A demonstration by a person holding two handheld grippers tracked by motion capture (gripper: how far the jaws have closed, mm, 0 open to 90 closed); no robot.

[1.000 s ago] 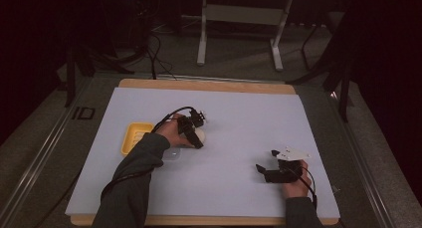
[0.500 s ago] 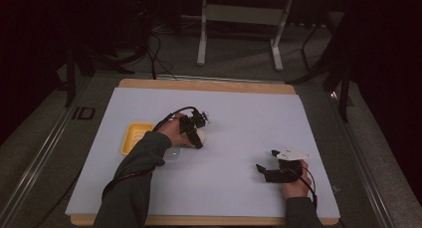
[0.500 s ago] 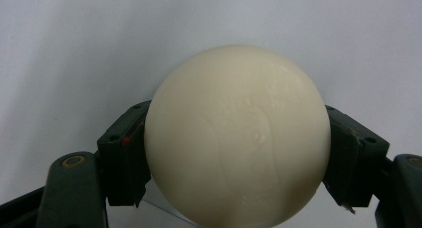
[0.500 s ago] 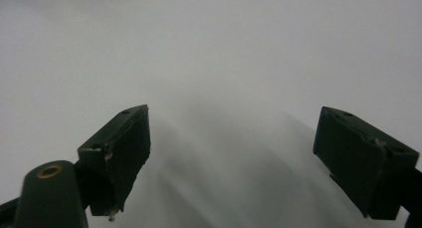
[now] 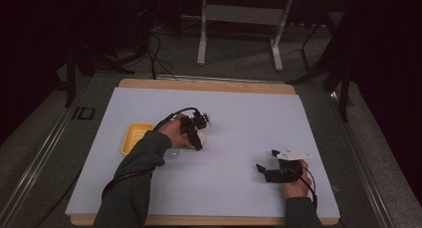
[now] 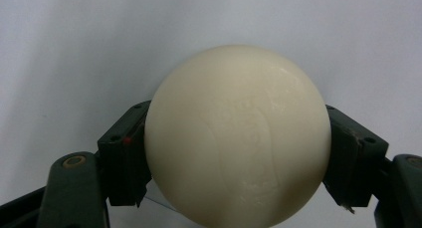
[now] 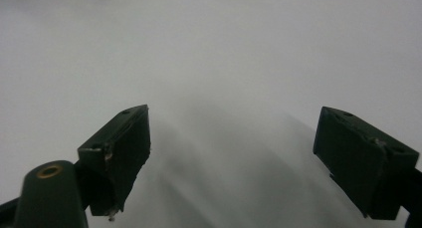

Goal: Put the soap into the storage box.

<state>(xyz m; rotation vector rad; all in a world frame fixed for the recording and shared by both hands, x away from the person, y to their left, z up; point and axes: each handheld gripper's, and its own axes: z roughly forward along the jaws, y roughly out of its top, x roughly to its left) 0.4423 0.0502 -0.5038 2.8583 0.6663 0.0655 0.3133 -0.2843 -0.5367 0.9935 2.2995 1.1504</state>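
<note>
Carrying looks like the step in hand: the left gripper (image 6: 239, 188) has its jaws clamped on either side of a smooth cream-white ball (image 6: 238, 136), held just left of the high view's centre, near a shallow yellow tray (image 5: 134, 137). Next comes a steady move to wherever it goes, probably the tray. The right gripper (image 7: 246, 158), jaws wide and holding nothing, idles at lower right. The pale surface (image 5: 259, 118) sits in a dark room.

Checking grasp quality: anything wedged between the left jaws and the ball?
Nothing visible. In the left gripper view, both jaws of the left gripper press straight on the sides of the cream ball, no gap or object between. A thin clear edge shows just below the ball.
</note>
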